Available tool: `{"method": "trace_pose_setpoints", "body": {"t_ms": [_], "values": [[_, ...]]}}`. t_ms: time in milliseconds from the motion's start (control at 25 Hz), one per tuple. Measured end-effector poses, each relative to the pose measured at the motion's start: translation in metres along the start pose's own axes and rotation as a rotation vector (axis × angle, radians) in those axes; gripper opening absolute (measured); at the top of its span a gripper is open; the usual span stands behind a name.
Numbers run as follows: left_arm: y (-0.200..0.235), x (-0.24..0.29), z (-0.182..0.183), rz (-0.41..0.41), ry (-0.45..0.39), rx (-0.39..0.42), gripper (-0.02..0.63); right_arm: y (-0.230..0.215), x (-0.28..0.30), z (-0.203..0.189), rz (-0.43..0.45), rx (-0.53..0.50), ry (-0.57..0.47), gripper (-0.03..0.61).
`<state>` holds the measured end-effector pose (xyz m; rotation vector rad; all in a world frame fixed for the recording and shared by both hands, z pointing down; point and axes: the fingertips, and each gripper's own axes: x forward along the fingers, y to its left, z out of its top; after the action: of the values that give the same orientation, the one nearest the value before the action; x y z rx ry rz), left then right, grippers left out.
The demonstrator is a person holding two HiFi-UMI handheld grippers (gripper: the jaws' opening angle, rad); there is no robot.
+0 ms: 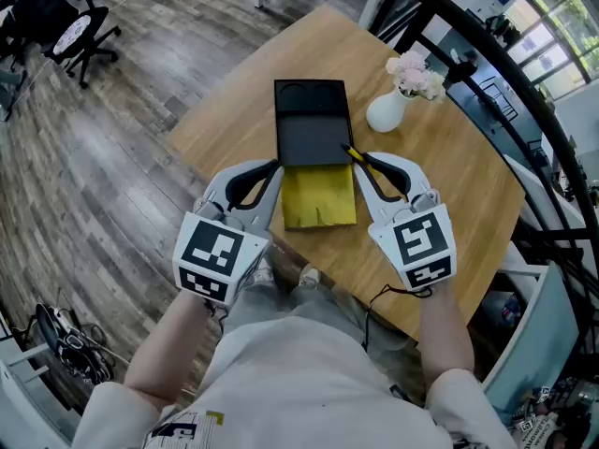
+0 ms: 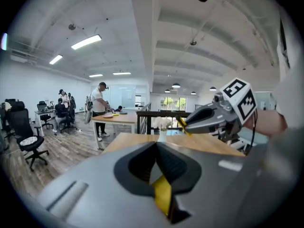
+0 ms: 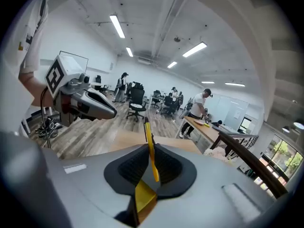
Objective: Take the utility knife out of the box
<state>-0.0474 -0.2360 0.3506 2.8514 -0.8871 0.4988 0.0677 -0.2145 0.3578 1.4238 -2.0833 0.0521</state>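
Utility knife (image 3: 150, 148) (slim, yellow, with a dark edge) stands upright, pinched in our right gripper (image 1: 359, 157), raised by the open black box (image 1: 312, 120). We should grip firmly and carry it clear of the vase (image 1: 386, 110). Our left gripper (image 1: 276, 167) is closed and empty.

There are two grippers, the left gripper (image 1: 273, 169) and the right gripper (image 1: 361, 160), one yellow utility knife (image 3: 151, 152), one black box (image 1: 311, 124), one yellow sheet (image 1: 319, 197), one white flower vase (image 1: 385, 111) and one wooden table (image 1: 449, 171).
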Motion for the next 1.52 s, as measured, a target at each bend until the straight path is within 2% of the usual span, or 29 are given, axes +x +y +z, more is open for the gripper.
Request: {"method": "trace_pose_setpoints", "body": {"t_ms": [160, 400, 640, 840, 1040, 1280, 1520], "values": [[0.009, -0.019, 0.042, 0.066, -0.132, -0.006, 0.002, -0.018, -0.027, 0.026, -0.134, 0.028, -0.107, 0.040], [0.013, -0.040, 0.079, 0.135, -0.251, 0.026, 0.002, -0.032, -0.060, 0.054, -0.236, 0.090, -0.229, 0.040], [0.009, -0.058, 0.098, 0.163, -0.280, 0.049, 0.002, -0.041, -0.108, 0.079, -0.303, 0.193, -0.345, 0.040], [-0.001, -0.071, 0.103, 0.163, -0.274, 0.097, 0.002, -0.036, -0.132, 0.086, -0.297, 0.246, -0.407, 0.040], [-0.011, -0.074, 0.103, 0.149, -0.276, 0.108, 0.002, -0.030, -0.139, 0.072, -0.285, 0.302, -0.404, 0.038], [-0.022, -0.075, 0.088, 0.134, -0.247, 0.077, 0.002, -0.015, -0.134, 0.048, -0.254, 0.347, -0.351, 0.038], [-0.023, -0.073, 0.077, 0.128, -0.212, 0.059, 0.002, -0.012, -0.130, 0.045, -0.242, 0.363, -0.344, 0.038]]}}
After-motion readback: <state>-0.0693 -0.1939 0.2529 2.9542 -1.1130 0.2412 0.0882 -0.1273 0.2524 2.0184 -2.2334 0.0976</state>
